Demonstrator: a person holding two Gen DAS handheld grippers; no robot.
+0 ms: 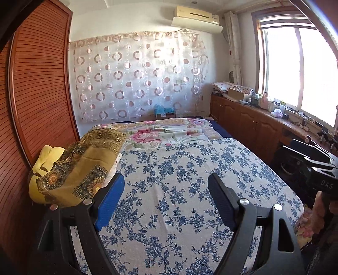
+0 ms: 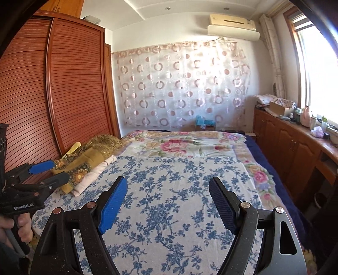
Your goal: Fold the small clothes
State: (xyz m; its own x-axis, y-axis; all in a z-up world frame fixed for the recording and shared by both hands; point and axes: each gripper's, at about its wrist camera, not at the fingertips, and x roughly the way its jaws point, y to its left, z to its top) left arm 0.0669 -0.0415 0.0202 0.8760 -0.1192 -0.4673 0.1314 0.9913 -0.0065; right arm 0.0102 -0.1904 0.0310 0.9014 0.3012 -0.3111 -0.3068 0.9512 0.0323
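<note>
Nearest, both grippers hang above the bed (image 1: 179, 190), which serves as the landmark. Left gripper (image 1: 166, 201): jaws spread wide, nothing between the blue pads, only the blue-flowered sheet (image 2: 169, 190) showing in the gap. Right gripper (image 2: 169, 203): likewise spread wide and empty, over the same sheet. In the right wrist view the left gripper appears at the bed's left edge, held by a hand (image 2: 20, 226), its tips just beside the pile of clothes (image 2: 88, 160); contact cannot be confirmed. In the left wrist view the right gripper's body shows past the bed's right edge. The pile lies on the left side of the bed against the wardrobe (image 1: 40, 84): an ochre patterned cloth (image 1: 84, 167) on top, a pale pink folded piece (image 2: 95, 173) beneath it and a yellow item (image 1: 45, 156) on the wardrobe side. Further up the bed, a pink rose-printed blanket (image 1: 164, 131) covers the far half. Right of the bed runs a wooden cabinet (image 1: 249, 120) under the window (image 1: 300, 69), its top cluttered with small items. Beyond the bed's far end, a sheer curtain with circle pattern (image 1: 139, 76) hangs on the wall, an air conditioner (image 1: 196, 17) above it.
</note>
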